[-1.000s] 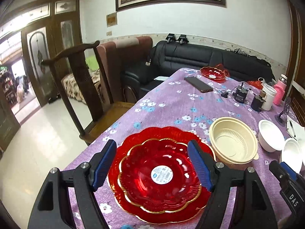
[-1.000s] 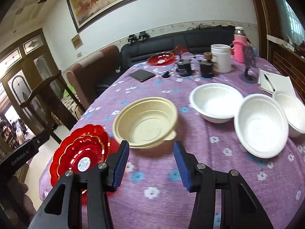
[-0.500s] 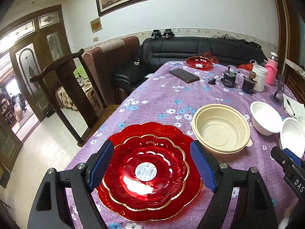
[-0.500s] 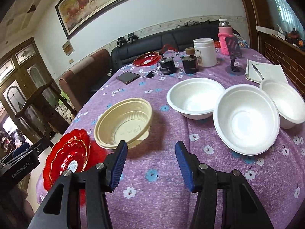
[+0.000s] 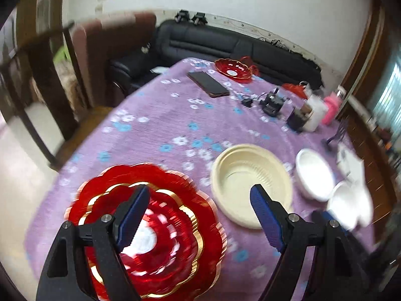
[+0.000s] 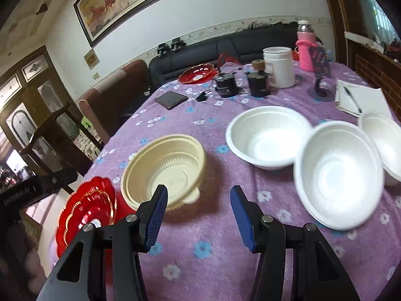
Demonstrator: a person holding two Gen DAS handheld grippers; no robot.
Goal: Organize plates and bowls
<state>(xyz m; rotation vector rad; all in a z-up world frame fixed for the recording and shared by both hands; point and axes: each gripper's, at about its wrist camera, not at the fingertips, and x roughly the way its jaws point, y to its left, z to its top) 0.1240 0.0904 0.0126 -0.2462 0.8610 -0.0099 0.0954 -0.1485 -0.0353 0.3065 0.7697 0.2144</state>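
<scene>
Purple floral counter point(image 6: 213, 225), dishes waiting.
Both pairs of fingers stand apart, empty: left gripper point(image 5: 200, 219) spans red plates point(image 5: 160, 225) and cream bowl point(image 5: 250, 183); a careless closing could nudge either.

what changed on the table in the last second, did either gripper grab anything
Nothing was grabbed. The left gripper swung right, from framing the red plates toward the cream bowl. The right gripper crept nearer that bowl. Both are open and empty. Plates, bowls and clutter stayed put.
</scene>
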